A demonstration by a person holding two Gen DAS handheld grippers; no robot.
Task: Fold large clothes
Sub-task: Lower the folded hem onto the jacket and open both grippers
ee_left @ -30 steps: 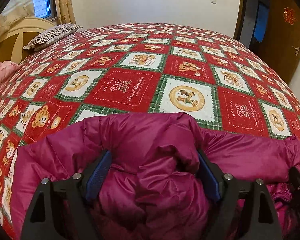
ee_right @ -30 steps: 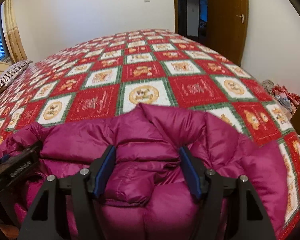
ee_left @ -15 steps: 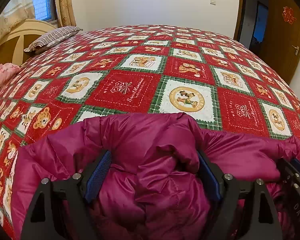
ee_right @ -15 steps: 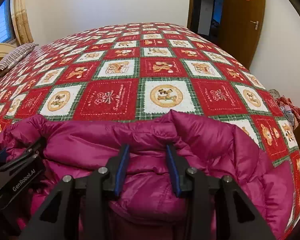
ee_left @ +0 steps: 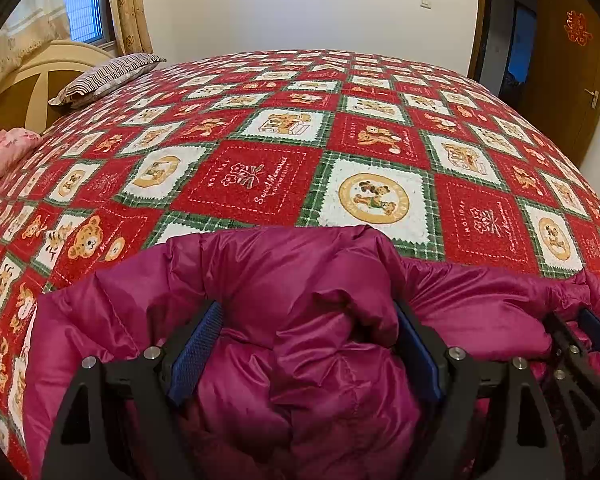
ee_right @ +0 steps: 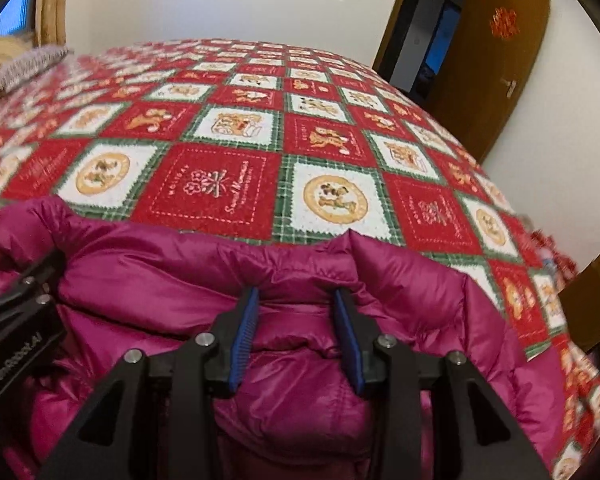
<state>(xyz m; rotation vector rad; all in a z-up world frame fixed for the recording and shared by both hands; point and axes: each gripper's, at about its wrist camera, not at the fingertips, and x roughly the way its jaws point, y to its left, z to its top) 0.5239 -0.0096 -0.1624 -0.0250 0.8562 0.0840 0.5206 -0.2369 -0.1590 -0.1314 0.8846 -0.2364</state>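
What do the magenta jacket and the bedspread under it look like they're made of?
Magenta jacket: thin, glossy synthetic shell, probably nylon or polyester, over puffy filling; it shows sheen, stitched quilting lines and soft bulges. Bedspread: matte, slightly fuzzy printed fabric, perhaps cotton or fleece; there is no shine, and the red, white and green squares with bears look printed. Exact fibres cannot be told.

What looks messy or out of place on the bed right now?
The magenta puffer jacket is bunched in puffy folds at the near edge of the bedspread, not flat. The striped pillow lies at the far corner by the headboard. Otherwise nothing looks spilled or damaged.
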